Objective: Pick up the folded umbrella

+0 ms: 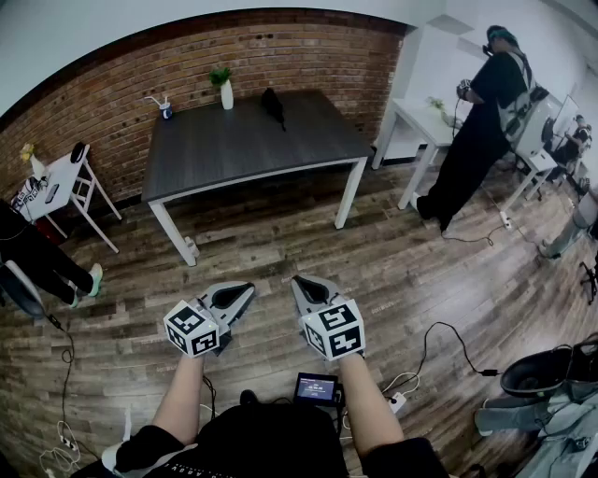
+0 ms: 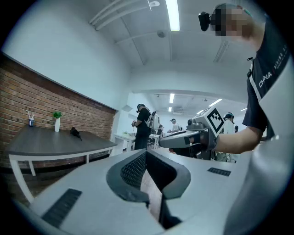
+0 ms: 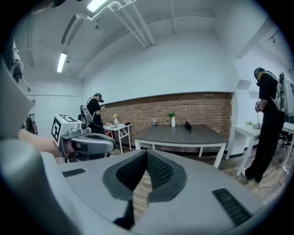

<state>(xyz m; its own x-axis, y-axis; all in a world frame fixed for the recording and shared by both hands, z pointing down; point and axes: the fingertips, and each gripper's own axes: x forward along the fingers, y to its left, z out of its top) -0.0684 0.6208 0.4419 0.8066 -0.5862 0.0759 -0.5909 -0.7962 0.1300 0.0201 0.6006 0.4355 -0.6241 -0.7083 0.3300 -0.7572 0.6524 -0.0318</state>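
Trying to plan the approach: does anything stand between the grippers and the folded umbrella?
Nothing visible does. Only bare floor separates the shut left gripper and right gripper from the table; the folded umbrella lies near its far edge, with the vase and bottle off to the left.

**Setting:** shared office or lab workroom.

**Evidence:**
- brick wall (image 1: 280,56)
- wood-plank floor (image 1: 280,252)
- dark table (image 1: 252,140) on white legs, bearing a potted plant (image 1: 225,89)
- white desk (image 1: 411,117) by the side wall
- small white side table (image 1: 56,182)
- strip light (image 2: 173,13) and exposed pipes (image 3: 133,27) on a white ceiling
- loose cables (image 1: 439,325) on the floor
- standing person (image 1: 472,140) wearing head-mounted gear
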